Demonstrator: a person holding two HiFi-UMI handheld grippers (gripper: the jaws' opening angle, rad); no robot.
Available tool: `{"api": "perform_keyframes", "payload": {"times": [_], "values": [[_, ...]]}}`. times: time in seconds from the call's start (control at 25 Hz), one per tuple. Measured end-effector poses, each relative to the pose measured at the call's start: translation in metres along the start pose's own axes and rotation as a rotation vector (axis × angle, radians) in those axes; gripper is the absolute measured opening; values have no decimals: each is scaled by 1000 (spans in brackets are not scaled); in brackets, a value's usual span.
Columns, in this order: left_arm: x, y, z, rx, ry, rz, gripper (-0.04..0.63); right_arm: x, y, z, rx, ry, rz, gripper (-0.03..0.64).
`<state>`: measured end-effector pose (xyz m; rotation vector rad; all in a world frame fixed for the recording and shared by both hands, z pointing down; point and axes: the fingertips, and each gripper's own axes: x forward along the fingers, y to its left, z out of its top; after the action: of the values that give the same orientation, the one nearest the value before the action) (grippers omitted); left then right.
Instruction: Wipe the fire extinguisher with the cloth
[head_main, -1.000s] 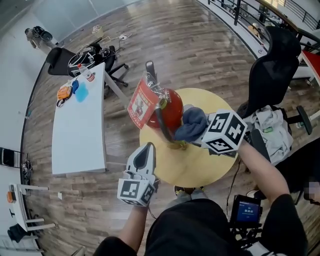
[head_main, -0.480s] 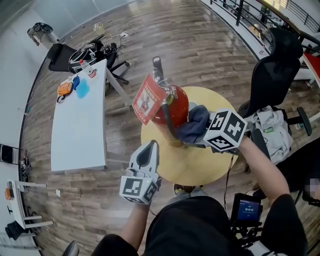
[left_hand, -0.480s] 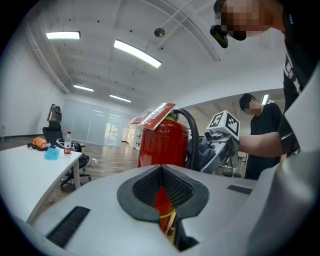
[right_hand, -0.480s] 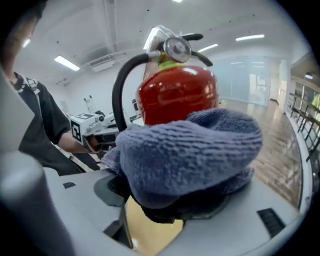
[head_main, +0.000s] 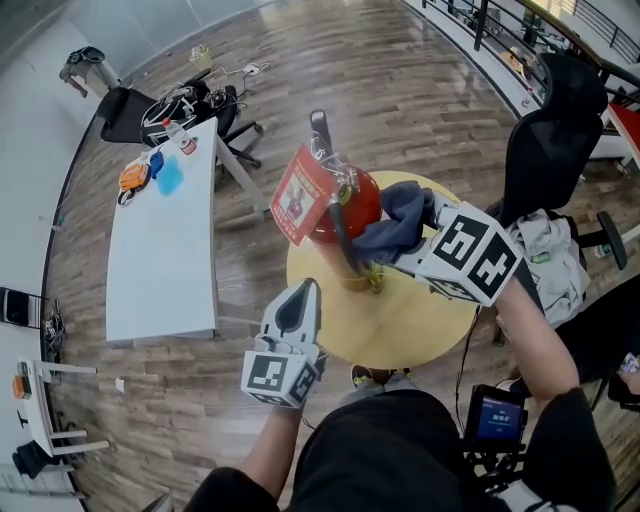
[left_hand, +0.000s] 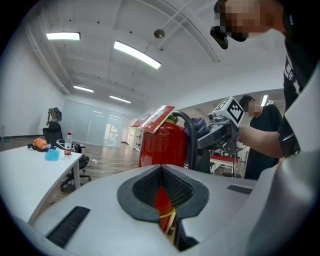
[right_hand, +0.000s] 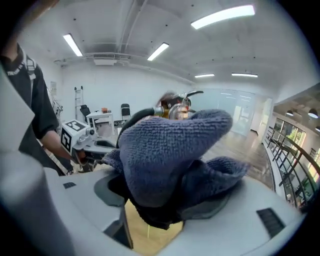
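Observation:
A red fire extinguisher (head_main: 352, 205) with a red-and-white tag (head_main: 298, 195) and a black hose stands on the round yellow table (head_main: 410, 325). The blue-grey cloth (head_main: 396, 224) lies bunched against its right side, between the fingers of my right gripper (head_main: 400, 246). Those jaws have just been opening and now stand wide apart, the cloth (right_hand: 170, 150) resting loosely across them. My left gripper (head_main: 297, 297) is shut and empty, hovering at the table's near left edge and aimed at the extinguisher (left_hand: 161, 145).
A long white desk (head_main: 160, 260) at the left carries a bottle and small items. Black office chairs stand beyond it and at the right (head_main: 548, 140). A chair with clothes (head_main: 548, 255) sits right of the table. Wooden floor lies all round.
My right gripper has risen beside the extinguisher and rolled a little, and its jaws have spread from clamped on the cloth to wide apart. The left gripper has stayed put.

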<state>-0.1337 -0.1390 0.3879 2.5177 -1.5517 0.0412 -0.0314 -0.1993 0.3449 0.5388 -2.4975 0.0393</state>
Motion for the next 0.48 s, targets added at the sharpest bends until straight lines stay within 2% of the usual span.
{"api": "perform_keyframes", "payload": {"times": [0.12, 0.2, 0.28, 0.32, 0.36, 0.48], "values": [[-3, 2, -1, 0, -1, 4, 23, -15, -10, 26, -30, -82, -53, 279], [-6, 3, -1, -2, -2, 7, 23, -21, -14, 36, -86, -81, -84, 278], [-9, 3, 0, -4, -4, 10, 24, -21, -17, 31, -156, 6, -107, 221], [-11, 3, 0, -5, -6, 12, 24, -18, -19, 21, -191, 79, -114, 180], [-12, 4, 0, -7, -7, 14, 23, -14, -19, 8, -216, 162, -109, 169], [-15, 4, -1, -12, -10, 18, 23, 8, -12, -35, -194, 360, -25, 140]]}}
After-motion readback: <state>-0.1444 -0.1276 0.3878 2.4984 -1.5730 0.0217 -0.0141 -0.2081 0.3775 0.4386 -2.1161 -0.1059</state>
